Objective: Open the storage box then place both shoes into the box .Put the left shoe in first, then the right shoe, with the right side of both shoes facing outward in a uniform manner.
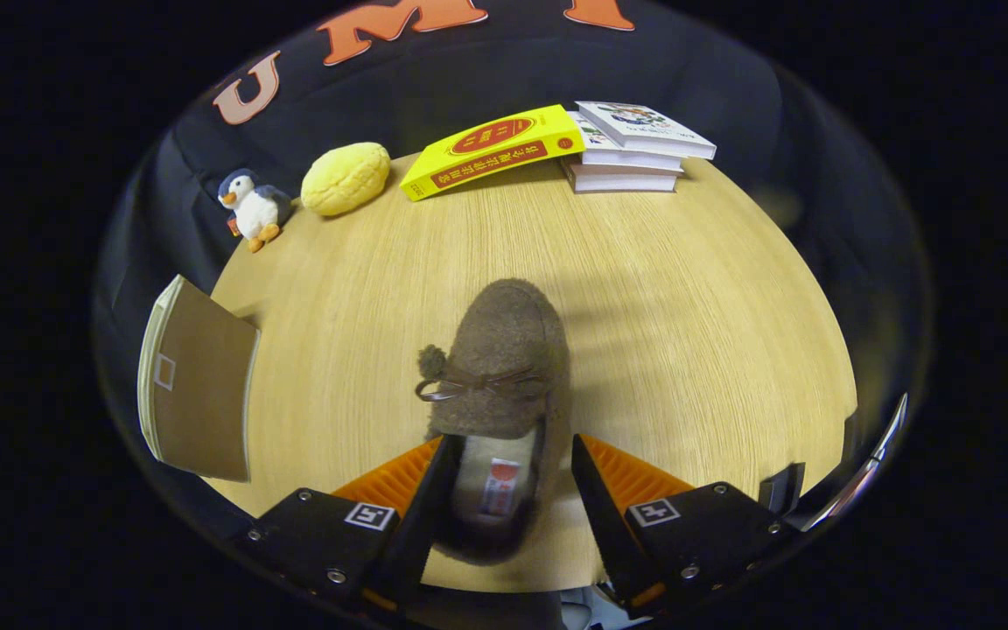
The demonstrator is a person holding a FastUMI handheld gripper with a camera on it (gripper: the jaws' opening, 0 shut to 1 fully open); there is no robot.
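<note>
Spread tongs (508, 455) straddling shoe (500, 367) heel

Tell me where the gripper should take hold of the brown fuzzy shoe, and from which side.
Grip the shoe at its heel end, across the sides of the opening, coming from behind the heel. The toe points away across the table and the heel already lies between the open jaws of the gripper. The left finger is at the rim; the right looks apart. The collar is likely narrow and soft enough to pinch.
</note>
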